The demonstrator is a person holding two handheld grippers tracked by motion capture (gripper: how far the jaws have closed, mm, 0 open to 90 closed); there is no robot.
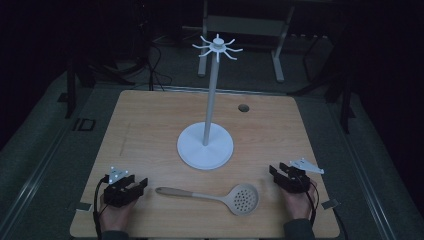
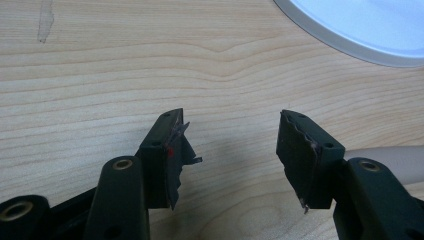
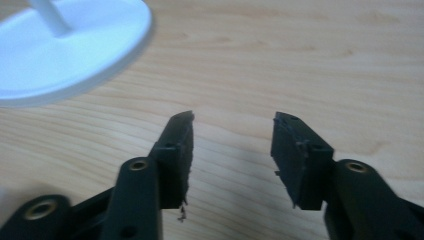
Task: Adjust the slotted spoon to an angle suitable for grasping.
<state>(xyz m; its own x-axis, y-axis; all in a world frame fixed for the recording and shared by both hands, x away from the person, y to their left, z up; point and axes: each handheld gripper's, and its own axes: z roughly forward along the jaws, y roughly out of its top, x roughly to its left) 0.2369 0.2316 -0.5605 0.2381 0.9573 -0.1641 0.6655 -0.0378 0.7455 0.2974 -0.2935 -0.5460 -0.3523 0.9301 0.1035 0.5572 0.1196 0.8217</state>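
The table filled the middle of the high view, with the white stand at its centre, pole upright and hooks near the top edge. Below it, at lower centre, the skimmer lay flat, its handle pointing left. My left gripper sat at lower left, my right gripper at lower right, both with jaws spread and nothing between them

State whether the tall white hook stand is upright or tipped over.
Upright: the tall white hook stand rests flat on its round base on the wooden table, its pole rising straight to the hooks.
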